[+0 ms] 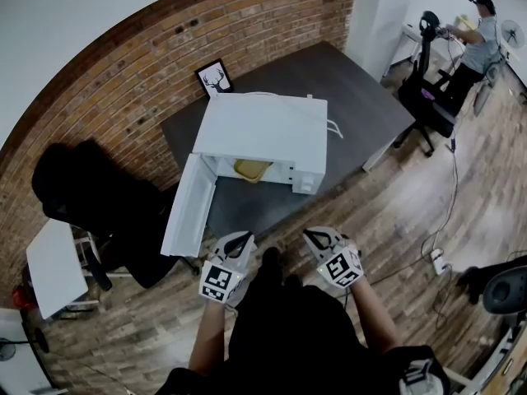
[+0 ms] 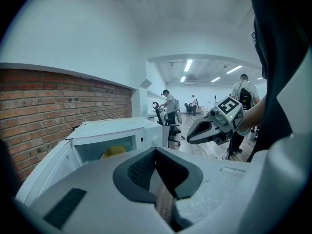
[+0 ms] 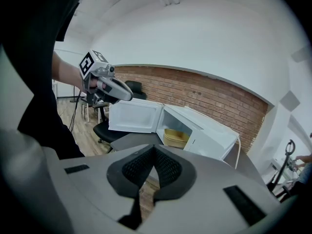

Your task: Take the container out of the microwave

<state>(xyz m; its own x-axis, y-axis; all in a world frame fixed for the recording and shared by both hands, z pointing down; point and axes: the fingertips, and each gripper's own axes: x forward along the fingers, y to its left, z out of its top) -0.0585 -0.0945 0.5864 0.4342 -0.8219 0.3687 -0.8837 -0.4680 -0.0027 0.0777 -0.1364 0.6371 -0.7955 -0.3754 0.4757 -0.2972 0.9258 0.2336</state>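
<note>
A white microwave [image 1: 268,130] stands on a dark table [image 1: 362,97] with its door [image 1: 188,208] swung open to the left. Inside sits a yellow container [image 1: 251,169], which also shows in the left gripper view [image 2: 113,151] and the right gripper view [image 3: 176,137]. Both grippers hover over the floor in front of the table, well short of the microwave. My left gripper [image 1: 241,239] is shut and empty, its pads together [image 2: 146,167]. My right gripper [image 1: 314,236] is likewise shut on nothing [image 3: 153,152].
A framed deer picture [image 1: 214,77] leans on the brick wall behind the microwave. A black office chair [image 1: 99,204] and a small white table [image 1: 53,266] stand at the left. Another person [image 1: 478,39] works at far right beside a chair [image 1: 428,97]. Cables [image 1: 449,212] trail across the wooden floor.
</note>
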